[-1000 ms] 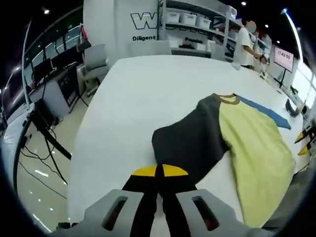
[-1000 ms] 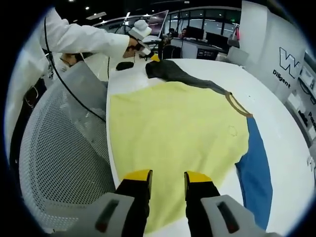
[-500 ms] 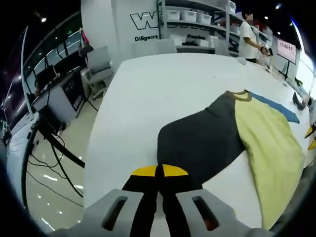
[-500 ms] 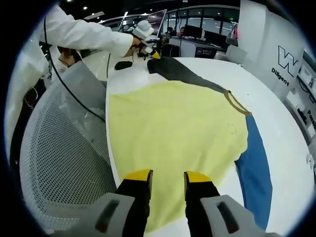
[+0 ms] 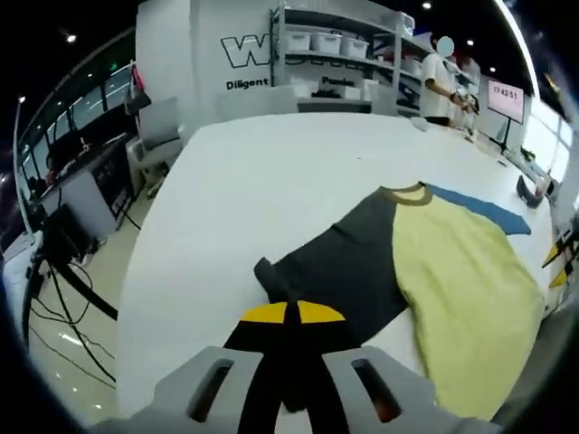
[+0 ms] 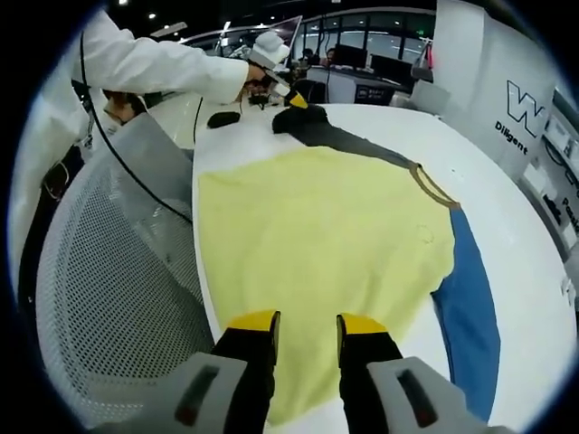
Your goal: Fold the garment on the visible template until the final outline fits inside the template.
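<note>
A shirt with a yellow body (image 5: 452, 289), a dark grey sleeve (image 5: 348, 262) and a blue sleeve (image 5: 479, 210) lies flat on the white table (image 5: 271, 172). My left gripper (image 5: 291, 313) is shut on the grey sleeve's end, which bunches in a small fold just ahead of the jaws. In the right gripper view the yellow body (image 6: 317, 226) spreads out in front of my right gripper (image 6: 306, 324), which is open just above the hem. Across the table, a white-sleeved hand holds the left gripper (image 6: 291, 98) at the grey sleeve (image 6: 353, 140). The blue sleeve (image 6: 470, 307) lies to the right.
A mesh chair back (image 6: 109, 271) stands close to the table's near edge, beside the right gripper. A small dark object (image 6: 222, 117) lies near the table corner. A person (image 5: 439, 81) stands at the table's far end by shelves, and a chair (image 5: 154, 122) sits off the left side.
My left gripper has carried the grey sleeve's end in toward the shirt, so the sleeve now bunches with a fold at the jaws. The right gripper has stayed open over the hem.
</note>
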